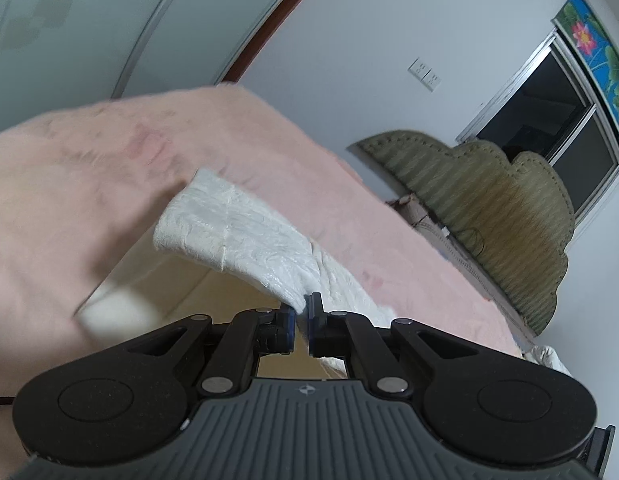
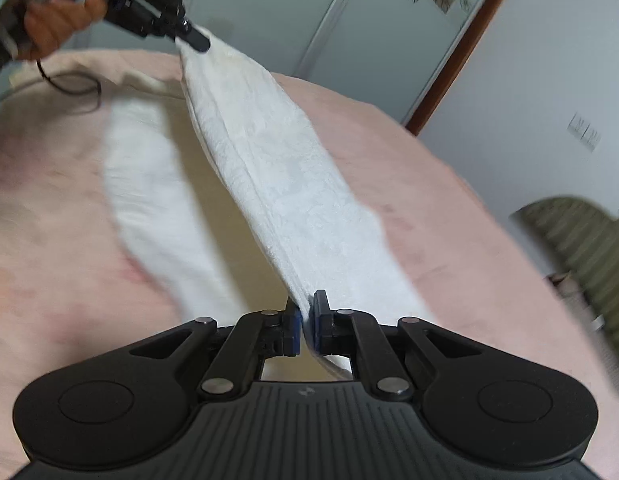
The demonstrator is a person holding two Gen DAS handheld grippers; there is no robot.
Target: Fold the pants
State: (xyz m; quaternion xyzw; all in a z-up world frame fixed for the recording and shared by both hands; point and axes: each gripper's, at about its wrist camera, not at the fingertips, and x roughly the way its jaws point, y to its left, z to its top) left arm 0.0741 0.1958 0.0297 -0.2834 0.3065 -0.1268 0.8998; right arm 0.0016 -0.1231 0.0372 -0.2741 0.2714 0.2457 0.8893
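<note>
Your left tongs and right tongs each pinch an end of the white pants, stretched taut above the pink bed. Pull harder and thin fabric could slip out, dropping that end crooked onto the bed.

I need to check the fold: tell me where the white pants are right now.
The white pants hang stretched above the pink bedspread, pinched between the right gripper at the bottom and the left gripper at upper left.

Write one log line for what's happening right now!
left gripper: shut on white pants | right gripper: shut on pants | lifted over pink bed
</note>
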